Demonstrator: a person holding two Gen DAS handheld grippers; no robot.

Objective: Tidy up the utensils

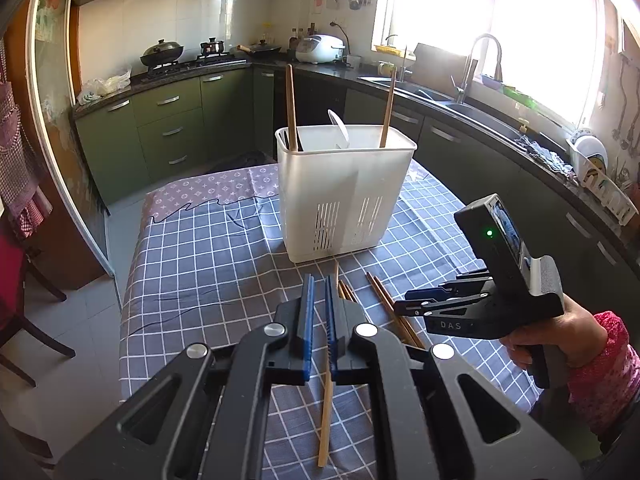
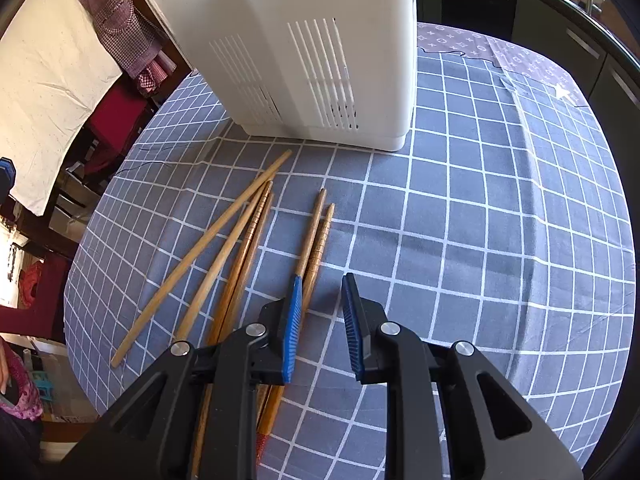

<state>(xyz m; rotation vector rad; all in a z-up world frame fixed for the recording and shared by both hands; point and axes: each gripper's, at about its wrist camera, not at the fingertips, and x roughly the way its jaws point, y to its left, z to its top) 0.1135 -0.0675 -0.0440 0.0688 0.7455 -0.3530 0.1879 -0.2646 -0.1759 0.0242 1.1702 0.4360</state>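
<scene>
From the left wrist camera, the left gripper (image 1: 318,292) has its jaws together on a single pale wooden chopstick (image 1: 327,408), which runs lengthwise between the blue pads (image 1: 307,312), its long axis following the fingers. One end comes back toward the camera under the gripper body; the other pokes out past the fingertips toward the white utensil holder (image 1: 344,196). Only this view looks into the holder's top: two chopsticks (image 1: 291,108) stand upright in it, one at the left end and one at the right, with a white spoon (image 1: 339,130) between them. It also shows the right gripper (image 1: 404,306) from the side, in a hand (image 1: 560,332) with a pink sleeve, low over the loose sticks, though its jaw gap cannot be judged from here.

The right wrist camera supplies that gap: the right gripper's (image 2: 322,280) jaws stand apart, empty between the pads, above the checked tablecloth (image 2: 480,220). The left pad sits over a darker pair of chopsticks (image 2: 316,236) without gripping them. This view alone shows the full group of loose chopsticks (image 2: 224,248) lying flat, their far tips aimed at the foot of the holder (image 2: 304,40) and fanning apart toward the camera.
</scene>
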